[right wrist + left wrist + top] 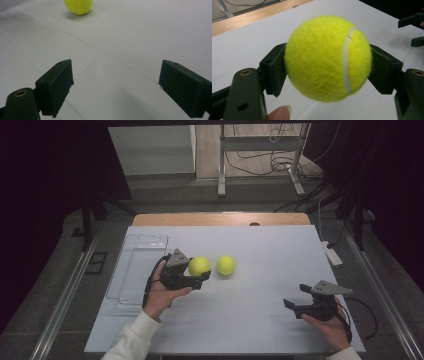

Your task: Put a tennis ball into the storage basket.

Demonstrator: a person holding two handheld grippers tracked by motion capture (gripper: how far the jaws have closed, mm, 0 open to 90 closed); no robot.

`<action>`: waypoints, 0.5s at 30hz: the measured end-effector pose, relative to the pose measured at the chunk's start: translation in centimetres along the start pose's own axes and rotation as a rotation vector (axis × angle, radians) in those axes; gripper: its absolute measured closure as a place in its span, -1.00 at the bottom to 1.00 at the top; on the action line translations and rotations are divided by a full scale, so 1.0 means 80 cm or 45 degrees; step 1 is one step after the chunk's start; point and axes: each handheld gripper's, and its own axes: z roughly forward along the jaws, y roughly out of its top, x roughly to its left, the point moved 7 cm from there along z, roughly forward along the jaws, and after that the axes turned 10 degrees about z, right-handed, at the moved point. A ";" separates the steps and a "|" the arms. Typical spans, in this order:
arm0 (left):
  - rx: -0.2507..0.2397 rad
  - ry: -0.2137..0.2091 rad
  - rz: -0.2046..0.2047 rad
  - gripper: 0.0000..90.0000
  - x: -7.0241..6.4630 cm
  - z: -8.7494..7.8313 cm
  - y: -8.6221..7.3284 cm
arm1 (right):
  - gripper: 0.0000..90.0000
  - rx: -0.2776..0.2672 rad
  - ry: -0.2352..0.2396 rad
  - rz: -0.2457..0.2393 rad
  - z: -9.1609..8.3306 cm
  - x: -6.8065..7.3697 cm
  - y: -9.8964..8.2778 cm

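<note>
Two tennis balls (199,266) (226,265), two grippers (200,279) (295,296), one clear tray (131,270) — all on one table (240,320).

The left tongs (204,274) and right tongs (289,304) are black with grey three-cornered top plates. Brass-ringed screw holes mark the arms. White sleeve (132,337) cuffs cover both wrists.

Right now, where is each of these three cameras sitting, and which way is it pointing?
High view: above the person's side, looking forward and down on the white table; both hands, left gripper and right gripper show.
Left gripper view: on the left gripper, looking along its black jaws, clamped on a fuzzy yellow tennis ball; a fingertip shows.
Right gripper view: on the right gripper, jaws open, facing a second yellow tennis ball.
Shared: high view shows both balls.
</note>
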 end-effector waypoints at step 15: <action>-0.048 0.036 -0.012 -0.41 0.011 -0.016 0.006 | -0.72 -0.001 -0.004 0.000 0.000 -0.001 0.000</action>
